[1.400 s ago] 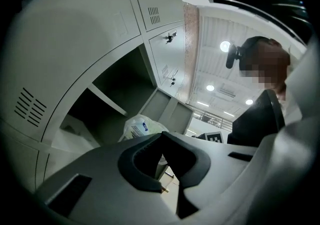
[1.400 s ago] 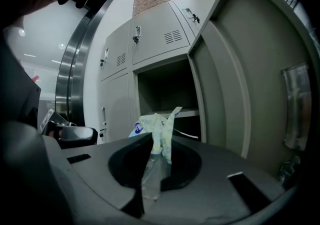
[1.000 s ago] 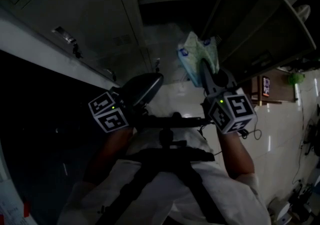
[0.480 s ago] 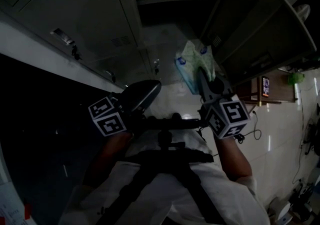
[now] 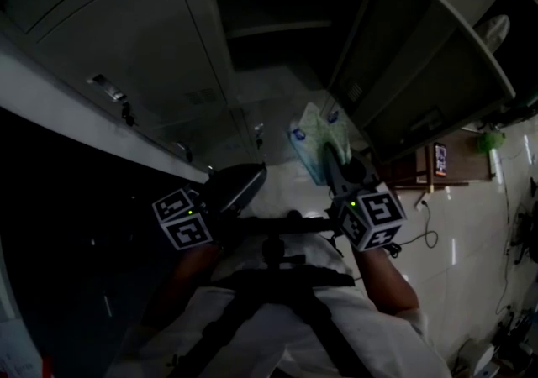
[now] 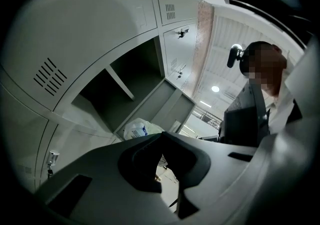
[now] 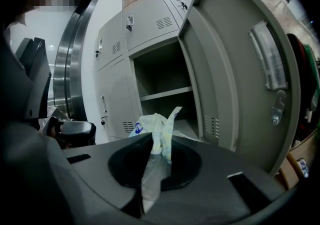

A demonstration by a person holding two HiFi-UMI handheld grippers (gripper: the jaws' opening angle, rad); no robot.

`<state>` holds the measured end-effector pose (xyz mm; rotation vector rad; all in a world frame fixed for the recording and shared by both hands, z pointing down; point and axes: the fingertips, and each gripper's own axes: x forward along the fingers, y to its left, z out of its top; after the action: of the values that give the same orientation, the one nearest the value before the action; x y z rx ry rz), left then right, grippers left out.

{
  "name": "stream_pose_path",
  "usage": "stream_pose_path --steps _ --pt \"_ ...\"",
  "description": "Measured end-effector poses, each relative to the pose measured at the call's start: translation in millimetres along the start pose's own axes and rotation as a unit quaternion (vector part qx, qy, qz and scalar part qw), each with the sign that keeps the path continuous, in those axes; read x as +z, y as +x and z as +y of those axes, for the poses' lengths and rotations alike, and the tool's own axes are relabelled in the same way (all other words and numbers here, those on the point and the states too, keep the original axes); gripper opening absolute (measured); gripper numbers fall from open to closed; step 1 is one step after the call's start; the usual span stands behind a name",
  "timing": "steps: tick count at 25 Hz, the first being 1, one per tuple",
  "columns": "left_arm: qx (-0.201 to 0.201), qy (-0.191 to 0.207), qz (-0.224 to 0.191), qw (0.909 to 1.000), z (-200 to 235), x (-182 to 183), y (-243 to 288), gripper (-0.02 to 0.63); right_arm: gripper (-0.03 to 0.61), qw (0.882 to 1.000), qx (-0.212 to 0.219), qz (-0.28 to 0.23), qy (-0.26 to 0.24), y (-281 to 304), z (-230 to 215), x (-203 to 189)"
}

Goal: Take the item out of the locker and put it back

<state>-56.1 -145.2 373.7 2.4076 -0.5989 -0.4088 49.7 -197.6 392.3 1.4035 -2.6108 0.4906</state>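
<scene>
Your right gripper (image 7: 152,144) has its jaws pinched on the pack's (image 7: 159,121) loose film only. The pack hangs outside the open locker (image 7: 165,93). Risk: the film slips or tears during return. Left gripper (image 6: 161,136): jaws together, empty.

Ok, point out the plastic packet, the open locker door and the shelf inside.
plastic packet (image 7: 156,129), right gripper view, its crumpled upper part.
locker door (image 7: 250,99), right gripper view, its flat grey panel.
shelf (image 7: 165,93), right gripper view, its front edge.
</scene>
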Motion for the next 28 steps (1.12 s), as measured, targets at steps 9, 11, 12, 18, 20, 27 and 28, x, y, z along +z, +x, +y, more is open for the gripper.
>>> stream_pose_path --steps 9,11,12,18,20,27,28 --pt "0.000 0.005 0.015 0.9999 0.2 -4.2 1.0 0.003 0.015 1.000 0.002 0.004 -0.001 4.6 3.0 -0.1" --pt "0.001 0.002 0.013 0.9999 0.4 -3.9 1.4 0.003 0.015 1.000 0.001 0.005 -0.001 4.1 2.5 -1.1" --pt "0.001 0.001 0.013 0.9999 0.7 -3.8 1.6 0.003 0.015 1.000 0.001 0.006 -0.003 3.6 1.6 -2.2" --pt "0.006 -0.005 0.011 0.9999 3.1 -3.1 1.7 0.003 0.015 1.000 0.001 0.004 0.000 3.5 1.9 0.0" --pt "0.005 -0.005 0.011 0.9999 3.0 -2.6 2.2 0.003 0.015 1.000 0.000 0.004 0.000 3.8 1.3 -0.1" --pt "0.004 -0.009 0.012 0.9999 1.9 -3.7 3.2 0.003 0.015 1.000 0.000 0.005 0.002 3.3 0.3 -0.3" --pt "0.004 -0.009 0.013 0.9999 2.1 -4.1 3.4 0.003 0.015 1.000 0.000 0.005 0.002 3.5 -0.1 -0.5"
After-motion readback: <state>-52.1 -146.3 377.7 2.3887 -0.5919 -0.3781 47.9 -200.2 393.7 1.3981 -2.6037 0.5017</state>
